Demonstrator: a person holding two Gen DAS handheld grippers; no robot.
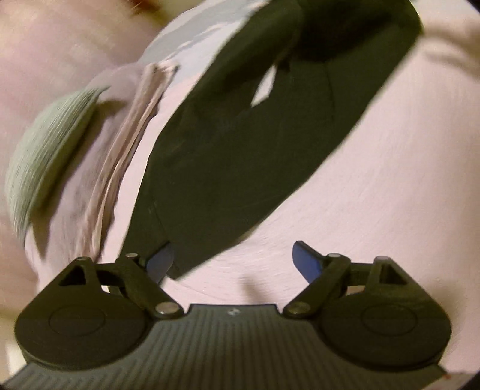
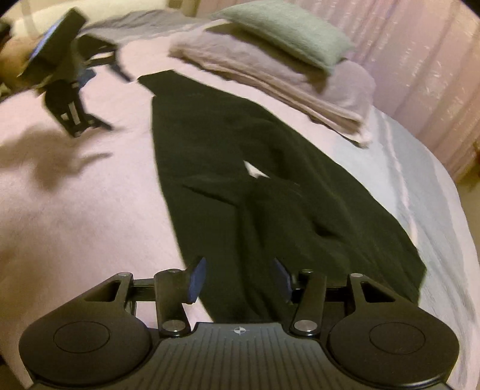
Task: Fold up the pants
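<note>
While I look down both wrist views, I count one pair of dark pants (image 2: pixel 240 168) spread flat on the pink bed (image 2: pixel 75 195), one green pillow (image 2: pixel 288 27) and one stack of folded pink blankets (image 2: pixel 270 69) beyond them. My left gripper (image 1: pixel 232 261) has its jaws wide apart with only a pants corner at its left finger, and my right gripper (image 2: pixel 240 280) hangs half open over the near pants end, pressing on nothing. Nothing lies between either gripper and the pants.
</note>
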